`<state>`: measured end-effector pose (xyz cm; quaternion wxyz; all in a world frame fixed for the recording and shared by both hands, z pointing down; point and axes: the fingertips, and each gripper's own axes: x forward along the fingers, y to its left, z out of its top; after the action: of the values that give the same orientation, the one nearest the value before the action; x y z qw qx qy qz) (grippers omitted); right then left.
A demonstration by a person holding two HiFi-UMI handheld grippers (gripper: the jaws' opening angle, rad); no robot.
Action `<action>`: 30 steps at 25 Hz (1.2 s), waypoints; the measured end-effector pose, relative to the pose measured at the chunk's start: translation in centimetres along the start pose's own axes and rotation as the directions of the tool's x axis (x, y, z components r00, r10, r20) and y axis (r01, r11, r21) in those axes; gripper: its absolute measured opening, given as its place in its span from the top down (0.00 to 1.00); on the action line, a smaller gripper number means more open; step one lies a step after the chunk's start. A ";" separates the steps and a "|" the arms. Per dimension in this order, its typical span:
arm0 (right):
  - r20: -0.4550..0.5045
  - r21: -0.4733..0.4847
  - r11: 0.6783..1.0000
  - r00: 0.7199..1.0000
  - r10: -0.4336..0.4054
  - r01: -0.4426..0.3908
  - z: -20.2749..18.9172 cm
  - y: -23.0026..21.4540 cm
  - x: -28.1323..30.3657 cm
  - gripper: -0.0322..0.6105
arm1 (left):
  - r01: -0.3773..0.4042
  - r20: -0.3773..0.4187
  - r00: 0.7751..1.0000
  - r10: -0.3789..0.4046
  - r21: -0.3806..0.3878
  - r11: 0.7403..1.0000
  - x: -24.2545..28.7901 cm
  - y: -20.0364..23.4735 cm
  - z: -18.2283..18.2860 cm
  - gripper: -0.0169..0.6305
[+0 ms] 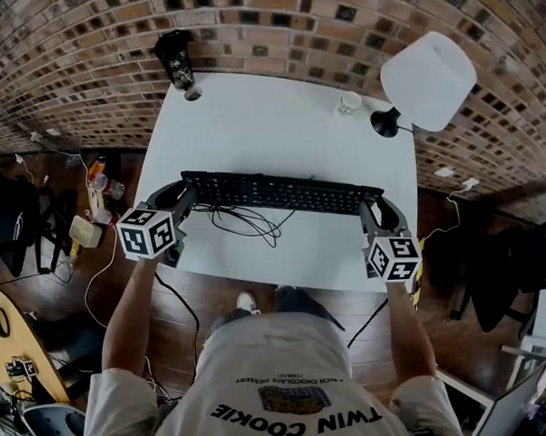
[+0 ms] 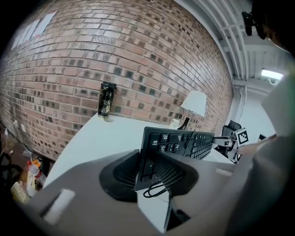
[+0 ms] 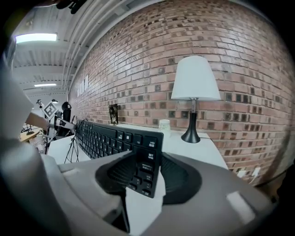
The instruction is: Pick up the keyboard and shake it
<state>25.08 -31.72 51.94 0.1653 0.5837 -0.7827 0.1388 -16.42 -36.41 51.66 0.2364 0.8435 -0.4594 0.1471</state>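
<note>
Currently one keyboard (image 1: 281,192), ends clenched in fingers of left gripper (image 1: 184,198), right gripper (image 1: 374,210); one lamp (image 1: 427,79).

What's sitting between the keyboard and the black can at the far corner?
In the head view, bare white table between keyboard and can, except a small round mark right beside the can.

Nearer than the keyboard (image 1: 281,192), the person's white shirt (image 1: 289,383) reads "TWIN COOKIE", seen upside down; the keyboard's key legends are too blurred to read.
</note>
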 end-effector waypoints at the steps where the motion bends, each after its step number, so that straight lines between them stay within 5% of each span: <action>1: -0.001 -0.004 1.000 1.000 -0.005 0.005 -0.2 0.0 -0.2 0.70 | 0.005 0.001 1.000 -0.005 0.008 1.000 -0.1 -0.1 0.0 0.81; 19: -0.013 -0.091 0.995 0.999 -0.033 0.032 -1.3 1.4 -3.3 0.70 | 0.088 -0.089 0.993 -0.078 0.116 0.989 -2.3 -1.1 -2.1 0.80; 30: -0.086 -0.179 0.981 0.992 -0.092 0.075 -3.3 2.4 -5.4 0.70 | 0.110 -0.183 0.981 -0.063 0.258 0.960 -3.6 -2.0 -3.9 0.80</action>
<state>24.49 -25.02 52.60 0.2584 0.5921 -0.7581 0.0896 -16.79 -30.87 52.71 0.1659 0.8709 -0.3757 0.2699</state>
